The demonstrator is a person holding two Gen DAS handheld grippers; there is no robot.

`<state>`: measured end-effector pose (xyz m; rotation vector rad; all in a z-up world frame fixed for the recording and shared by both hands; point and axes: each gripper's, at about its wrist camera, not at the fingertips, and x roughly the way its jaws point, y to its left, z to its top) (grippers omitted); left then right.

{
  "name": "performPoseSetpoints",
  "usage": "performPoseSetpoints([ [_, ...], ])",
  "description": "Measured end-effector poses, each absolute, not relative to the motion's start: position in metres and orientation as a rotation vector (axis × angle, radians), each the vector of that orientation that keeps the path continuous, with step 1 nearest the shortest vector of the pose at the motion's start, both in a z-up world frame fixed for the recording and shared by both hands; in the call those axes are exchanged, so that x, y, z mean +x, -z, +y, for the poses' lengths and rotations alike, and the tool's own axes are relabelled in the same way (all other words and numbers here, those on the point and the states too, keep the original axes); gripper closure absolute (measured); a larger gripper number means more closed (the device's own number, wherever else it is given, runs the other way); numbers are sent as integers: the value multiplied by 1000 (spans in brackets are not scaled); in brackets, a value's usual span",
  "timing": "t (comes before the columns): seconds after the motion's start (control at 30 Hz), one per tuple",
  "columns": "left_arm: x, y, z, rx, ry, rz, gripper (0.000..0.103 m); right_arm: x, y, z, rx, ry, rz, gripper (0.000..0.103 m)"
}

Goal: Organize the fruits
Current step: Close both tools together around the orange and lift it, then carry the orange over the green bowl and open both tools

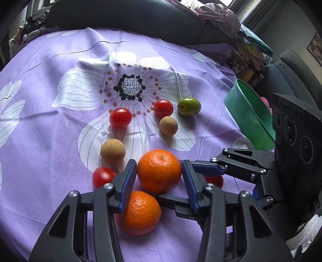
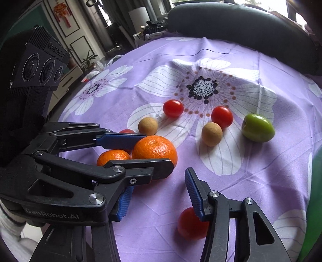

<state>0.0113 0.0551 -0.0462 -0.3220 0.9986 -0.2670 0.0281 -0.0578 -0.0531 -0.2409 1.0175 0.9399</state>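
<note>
My left gripper is shut on an orange, with a blue pad against each side of it; the right wrist view shows the same grip. A second orange lies just under the left finger. My right gripper is open above the cloth, with a red tomato partly under its right finger. Its fingers cross in from the right. More tomatoes, two brown round fruits and a green fruit lie beyond.
A purple flowered cloth covers the round table. A green bowl stands at its right edge. A dark chair back rises behind the table, and clutter is piled at the back right.
</note>
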Motion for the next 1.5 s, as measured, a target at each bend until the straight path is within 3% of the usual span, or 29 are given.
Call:
performPoseSetpoints([
  [0.03,11,46,56,-323,264,998,57,29,53,-57,-230,-955,1023,61],
  [0.63,10,12,31,-260,288,935,57,21,23,-81,-153,-937,922,62],
  [1.5,60,-38,-104,-66,568,848,57,22,-33,-208,-13,-654,738,62],
])
